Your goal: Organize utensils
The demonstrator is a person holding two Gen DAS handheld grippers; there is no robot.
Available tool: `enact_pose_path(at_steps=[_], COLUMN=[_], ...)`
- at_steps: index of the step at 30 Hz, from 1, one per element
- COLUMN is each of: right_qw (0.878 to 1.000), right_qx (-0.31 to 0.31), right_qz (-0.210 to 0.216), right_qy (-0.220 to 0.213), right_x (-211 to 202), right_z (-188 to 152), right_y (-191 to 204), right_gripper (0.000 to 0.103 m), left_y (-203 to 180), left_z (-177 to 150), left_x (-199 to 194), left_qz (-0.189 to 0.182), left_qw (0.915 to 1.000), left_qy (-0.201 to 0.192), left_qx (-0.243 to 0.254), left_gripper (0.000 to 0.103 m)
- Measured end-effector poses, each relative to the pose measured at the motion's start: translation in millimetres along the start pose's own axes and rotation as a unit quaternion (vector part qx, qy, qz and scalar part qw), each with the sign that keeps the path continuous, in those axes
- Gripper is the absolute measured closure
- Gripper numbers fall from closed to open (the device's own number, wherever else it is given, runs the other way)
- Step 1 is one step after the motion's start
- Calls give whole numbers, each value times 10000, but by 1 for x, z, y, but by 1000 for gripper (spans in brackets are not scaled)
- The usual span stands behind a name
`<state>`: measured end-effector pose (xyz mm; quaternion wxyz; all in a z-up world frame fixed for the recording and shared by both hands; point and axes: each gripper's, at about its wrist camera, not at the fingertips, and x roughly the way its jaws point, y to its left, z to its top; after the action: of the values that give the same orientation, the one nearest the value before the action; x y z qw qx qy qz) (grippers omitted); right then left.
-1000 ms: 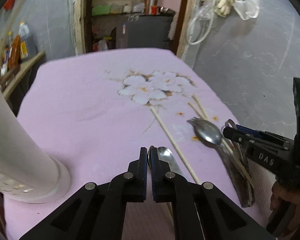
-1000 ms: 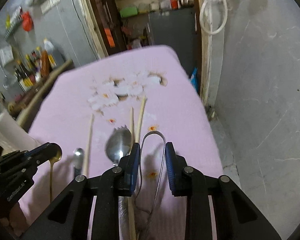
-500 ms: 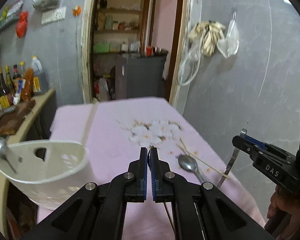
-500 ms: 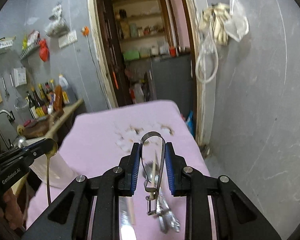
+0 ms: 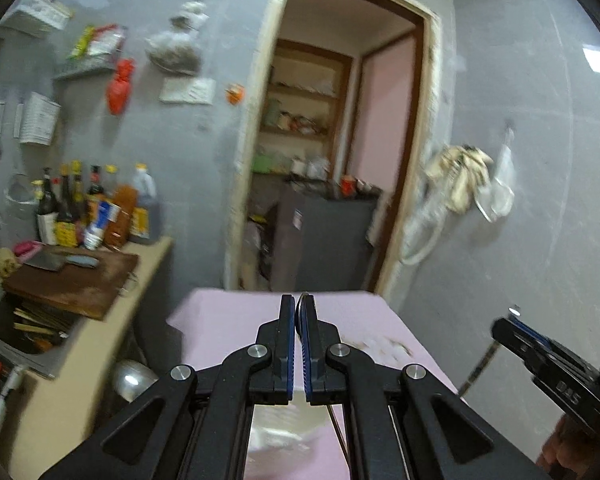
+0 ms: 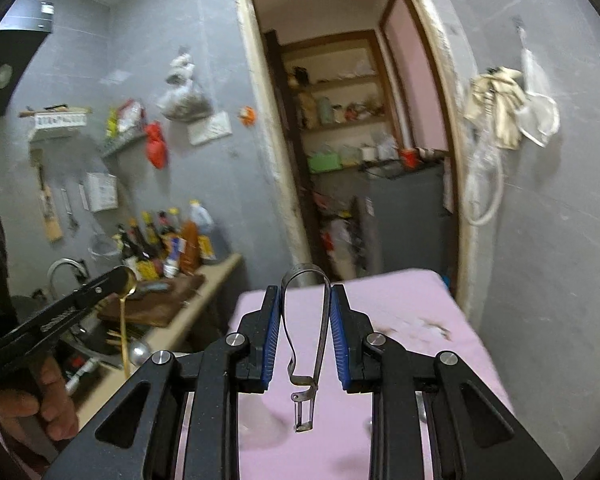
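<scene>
A slim gold metal spoon (image 6: pixel 125 312) is clamped in the left gripper (image 5: pixel 299 316); a looped steel peeler (image 6: pixel 305 344) is pinched by the right gripper's (image 6: pixel 305 312) jaws above the pink-clothed counter (image 6: pixel 412 308).

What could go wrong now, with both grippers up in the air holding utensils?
The gold spoon is pinched only at its bowl by the left gripper, handle dangling, so it might swing or slip. The metal peeler in the right gripper is springy and might pop out over the pink tablecloth.
</scene>
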<state>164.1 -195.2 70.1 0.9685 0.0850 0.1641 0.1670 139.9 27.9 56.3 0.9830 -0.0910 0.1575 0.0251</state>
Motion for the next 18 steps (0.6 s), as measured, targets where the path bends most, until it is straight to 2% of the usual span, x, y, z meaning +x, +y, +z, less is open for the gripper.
enact_pose_path(at_steps=[8,12,18], right_qw=[9986,9988,9991], right_qx=[-8,-59,34], right_qz=[503,481,366], right_qy=[-192,-96,220], right_x=[31,49,76], right_z=[8,-3,-25], right_y=[54,71,73], right_gripper=[81,81,81], left_y=[66,91,106], left_z=[25,24,15], left_x=[3,17,40], left_qz=[720,1050,1218], left_qw=[9956,9923,9906], left_qy=[-537,-639,-621], left_qx=[-262,-176,-70], left_gripper=[100,100,100])
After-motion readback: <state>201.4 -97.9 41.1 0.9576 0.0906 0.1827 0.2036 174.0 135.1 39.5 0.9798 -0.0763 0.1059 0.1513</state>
